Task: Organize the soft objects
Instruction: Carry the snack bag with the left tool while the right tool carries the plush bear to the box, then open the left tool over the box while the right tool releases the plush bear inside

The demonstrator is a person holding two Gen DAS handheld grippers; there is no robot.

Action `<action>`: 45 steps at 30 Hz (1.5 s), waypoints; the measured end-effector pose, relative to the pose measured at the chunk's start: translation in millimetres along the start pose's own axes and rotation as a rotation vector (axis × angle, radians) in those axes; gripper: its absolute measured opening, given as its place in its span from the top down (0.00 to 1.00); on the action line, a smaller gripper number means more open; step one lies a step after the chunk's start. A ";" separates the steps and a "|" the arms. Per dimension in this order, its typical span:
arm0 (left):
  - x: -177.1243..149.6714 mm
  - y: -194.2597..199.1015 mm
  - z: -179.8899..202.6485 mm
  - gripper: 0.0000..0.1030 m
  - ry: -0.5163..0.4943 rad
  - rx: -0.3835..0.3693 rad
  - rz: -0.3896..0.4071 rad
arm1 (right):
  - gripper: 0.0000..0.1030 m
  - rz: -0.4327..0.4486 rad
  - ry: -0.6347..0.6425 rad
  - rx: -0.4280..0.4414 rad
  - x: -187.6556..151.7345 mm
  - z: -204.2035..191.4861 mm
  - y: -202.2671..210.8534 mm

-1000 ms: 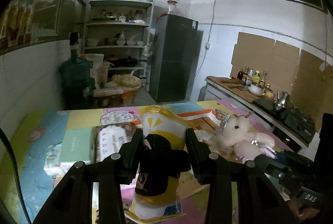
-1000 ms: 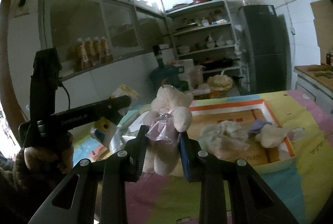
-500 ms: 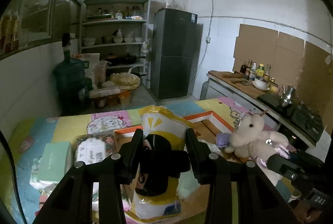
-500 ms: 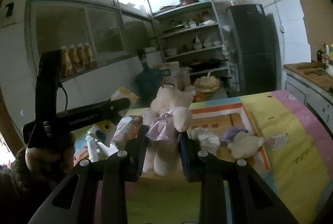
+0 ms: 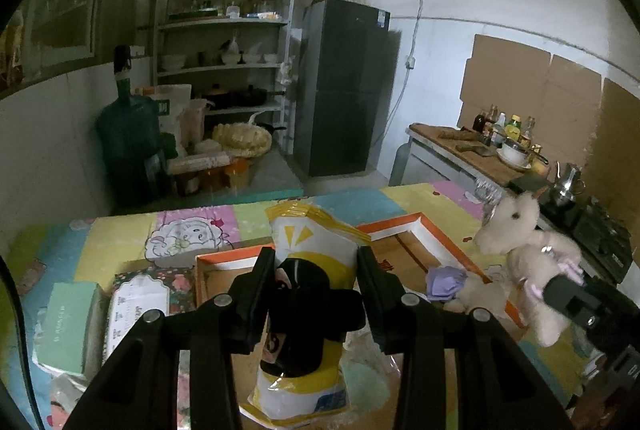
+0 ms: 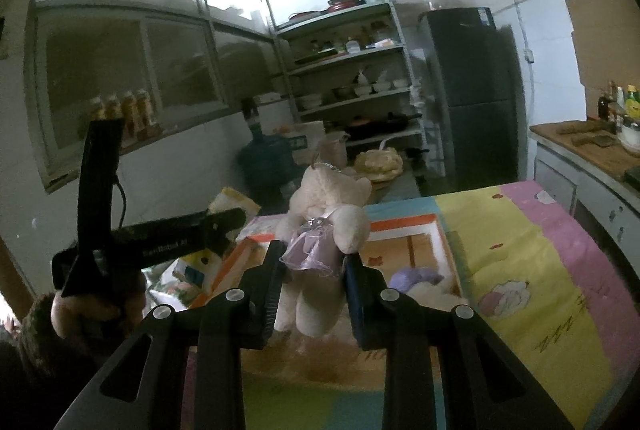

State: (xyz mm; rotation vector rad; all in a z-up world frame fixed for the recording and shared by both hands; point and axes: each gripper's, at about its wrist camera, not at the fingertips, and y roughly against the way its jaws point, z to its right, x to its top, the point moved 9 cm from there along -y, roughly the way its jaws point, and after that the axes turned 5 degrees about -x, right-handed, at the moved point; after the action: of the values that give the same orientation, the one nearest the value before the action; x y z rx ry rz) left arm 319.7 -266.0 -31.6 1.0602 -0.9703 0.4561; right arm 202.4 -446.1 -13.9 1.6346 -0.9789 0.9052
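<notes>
Far ahead I see a dark fridge [image 5: 344, 86], with loaded shelves [image 5: 226, 26] to its left. A green water jug [image 5: 128, 146] stands far left; bottles [image 5: 504, 124] and a kettle [image 5: 568, 182] line the right counter.

Wrist views sharing orange-rimmed box [image 5: 440, 230]
</notes>
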 end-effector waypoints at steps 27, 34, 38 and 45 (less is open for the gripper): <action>-25.1 -81.9 -6.5 0.61 0.054 0.000 -0.191 | 0.71 -0.198 -0.049 -0.033 -6.5 35.0 -105.0; -30.6 -94.8 -6.8 0.61 0.073 -0.022 -0.231 | 0.71 -0.246 -0.038 -0.037 -15.8 36.8 -121.9; -35.3 -100.7 -5.6 0.61 0.084 -0.035 -0.261 | 0.71 -0.277 -0.029 -0.043 -20.4 35.5 -130.5; -41.9 -106.5 -9.1 0.60 0.122 -0.052 -0.300 | 0.71 -0.314 -0.024 -0.055 -29.8 38.0 -137.4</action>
State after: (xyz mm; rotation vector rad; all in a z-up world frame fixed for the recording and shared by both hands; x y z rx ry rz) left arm 379.0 -300.9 -123.5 1.0969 -0.6971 0.2439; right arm 320.0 -451.8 -99.7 1.6964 -0.7297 0.6419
